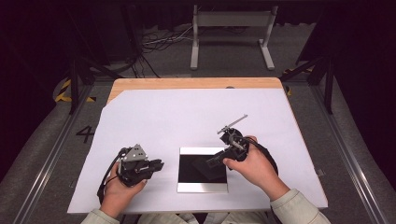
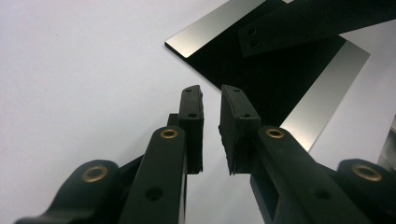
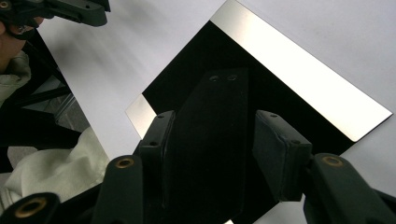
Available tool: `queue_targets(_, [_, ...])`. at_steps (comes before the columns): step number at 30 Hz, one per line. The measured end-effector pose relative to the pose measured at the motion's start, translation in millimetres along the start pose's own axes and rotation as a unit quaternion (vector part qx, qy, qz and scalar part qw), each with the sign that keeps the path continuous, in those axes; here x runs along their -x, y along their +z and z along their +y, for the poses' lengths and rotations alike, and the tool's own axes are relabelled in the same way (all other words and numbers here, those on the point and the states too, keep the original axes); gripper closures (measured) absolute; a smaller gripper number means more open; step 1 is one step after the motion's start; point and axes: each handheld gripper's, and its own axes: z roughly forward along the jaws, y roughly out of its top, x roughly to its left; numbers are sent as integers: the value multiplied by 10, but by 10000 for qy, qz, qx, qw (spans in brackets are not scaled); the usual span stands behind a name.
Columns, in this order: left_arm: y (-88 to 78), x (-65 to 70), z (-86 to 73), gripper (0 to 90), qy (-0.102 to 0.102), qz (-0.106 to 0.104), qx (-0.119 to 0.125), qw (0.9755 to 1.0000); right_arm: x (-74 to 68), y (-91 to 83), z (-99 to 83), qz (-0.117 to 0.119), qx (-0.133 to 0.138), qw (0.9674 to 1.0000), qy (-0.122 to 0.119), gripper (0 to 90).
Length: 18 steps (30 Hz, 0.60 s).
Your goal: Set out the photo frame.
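Between the jaws of the right hand-held gripper (image 3: pixel 219 154) a flat black strip (image 3: pixel 210 140) is gripped, held over the black mirror-edged plate (image 1: pixel 202 170) on the white table (image 1: pixel 154 116). Just left of the plate, the left hand-held gripper (image 2: pixel 211 128) is kept nearly closed, nothing grasped.

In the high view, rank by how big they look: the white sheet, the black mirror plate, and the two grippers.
1. White sheet, by far the largest.
2. Black mirror plate.
3. Left gripper and right gripper: look about alike, hands partly cover both, so unranked.
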Motion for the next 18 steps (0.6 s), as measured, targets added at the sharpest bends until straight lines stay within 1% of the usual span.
queue_targets(3, [-2, 6, -5, 792, -17, 13, 0, 10000, 20, 37, 2, 25, -79, 9999, 70, 501])
queue_targets(4, [-3, 6, -6, 791, -16, 18, -3, 10000, 23, 58, 4, -10, -109, 9999, 92, 500])
queue_targets(5, [-4, 6, -7, 791, -16, 23, -6, 10000, 27, 72, 3, -11, -152, 9997, 167, 497])
queue_targets(7, [-4, 5, -7, 788, -8, 30, -7, 10000, 39, 101, 6, 50, -251, 9994, 251, 491])
queue_targets(8, [-4, 5, -7, 787, -8, 30, -7, 10000, 39, 101, 6, 50, -251, 9994, 251, 491])
queue_targets(10, [-2, 6, -7, 786, -13, 33, -10, 10000, 51, 134, 14, 82, -337, 9989, 329, 480])
queue_targets(12, [-2, 3, -7, 785, 11, 36, -21, 10000, 69, 161, 25, 148, -386, 9981, 460, 478])
queue_targets(15, [3, 5, -8, 784, 10, 38, -28, 10000, 92, 185, 33, 297, -470, 9960, 702, 484])
queue_targets(16, [3, 5, -8, 784, 10, 38, -28, 10000, 92, 185, 33, 297, -470, 9960, 702, 484])
queue_targets(18, [2, 5, -8, 784, 20, 42, -30, 10000, 107, 206, 36, 366, -535, 9944, 833, 481])
